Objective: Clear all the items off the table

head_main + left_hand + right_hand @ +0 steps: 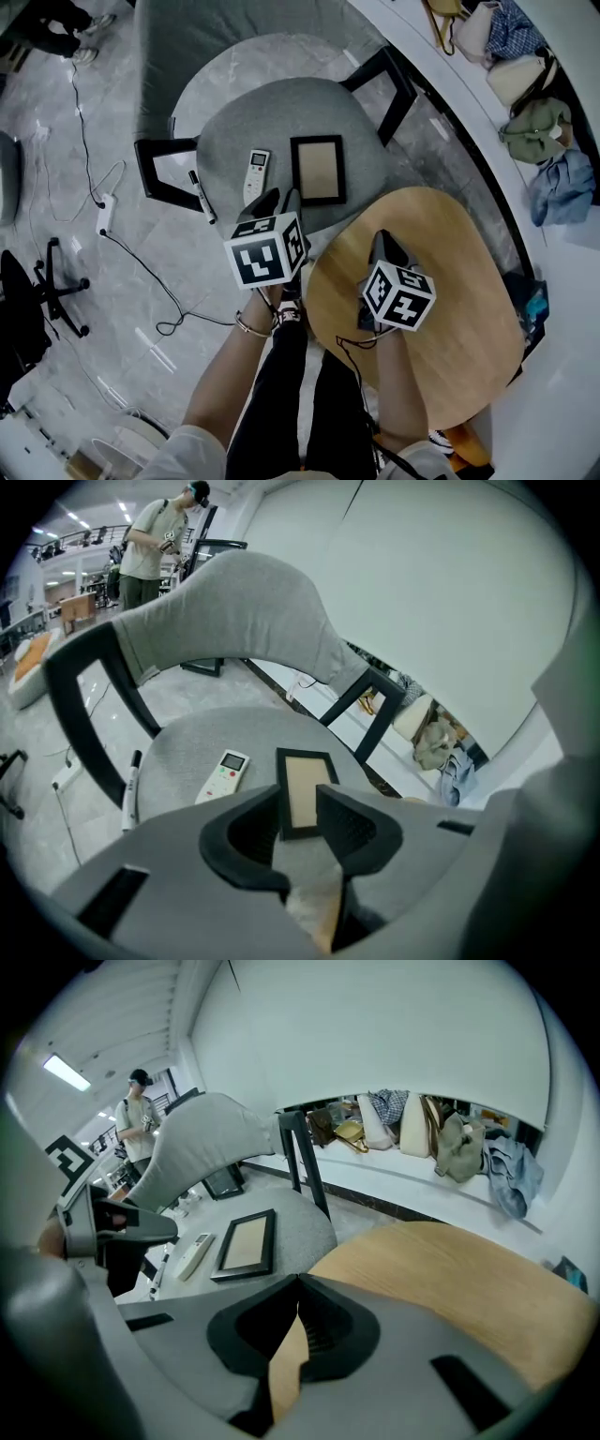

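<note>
Wooden table, grey chair, marble floor; left gripper spread; right gripper closed

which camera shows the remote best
The head view: the remote lies whole on the grey chair seat, seen from above, left of the picture frame. The left gripper view also shows it whole but slanted; the right gripper view shows only a thin, foreshortened sliver.
</note>
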Demonstrator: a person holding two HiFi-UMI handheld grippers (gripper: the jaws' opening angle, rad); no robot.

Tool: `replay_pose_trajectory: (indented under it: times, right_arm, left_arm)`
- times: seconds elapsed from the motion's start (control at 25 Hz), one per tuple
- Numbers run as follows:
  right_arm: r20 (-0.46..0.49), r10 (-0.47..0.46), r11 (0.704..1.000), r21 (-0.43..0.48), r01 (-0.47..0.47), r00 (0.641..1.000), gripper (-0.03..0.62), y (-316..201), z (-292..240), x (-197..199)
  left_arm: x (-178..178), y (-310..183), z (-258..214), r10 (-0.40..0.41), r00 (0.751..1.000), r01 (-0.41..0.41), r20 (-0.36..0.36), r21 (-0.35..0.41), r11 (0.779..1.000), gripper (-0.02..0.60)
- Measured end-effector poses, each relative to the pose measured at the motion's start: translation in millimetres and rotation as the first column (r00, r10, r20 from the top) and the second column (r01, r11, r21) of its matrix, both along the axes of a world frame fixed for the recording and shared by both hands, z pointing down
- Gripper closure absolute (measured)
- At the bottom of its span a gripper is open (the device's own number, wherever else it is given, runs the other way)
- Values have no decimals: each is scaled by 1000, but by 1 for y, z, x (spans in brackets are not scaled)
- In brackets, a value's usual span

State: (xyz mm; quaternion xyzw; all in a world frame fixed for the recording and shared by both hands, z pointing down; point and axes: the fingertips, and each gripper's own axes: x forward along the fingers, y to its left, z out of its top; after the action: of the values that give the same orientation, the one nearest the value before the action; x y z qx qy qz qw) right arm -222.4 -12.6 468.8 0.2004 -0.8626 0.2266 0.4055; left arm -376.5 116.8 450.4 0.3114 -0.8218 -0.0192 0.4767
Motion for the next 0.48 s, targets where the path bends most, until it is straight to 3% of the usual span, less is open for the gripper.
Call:
replay_pose_trajectory:
  times: [0.28, 0.48]
  right_arm:
    - [58, -88, 996, 0, 88, 994, 569, 25, -87, 39]
    - [114, -155, 988, 29, 153, 981, 569, 42, -166, 75]
  left_arm:
    - [89, 43, -87, 27, 996, -23, 85, -51, 998, 493]
    - [150, 64, -156, -21, 997, 20, 79, 11, 1000, 570]
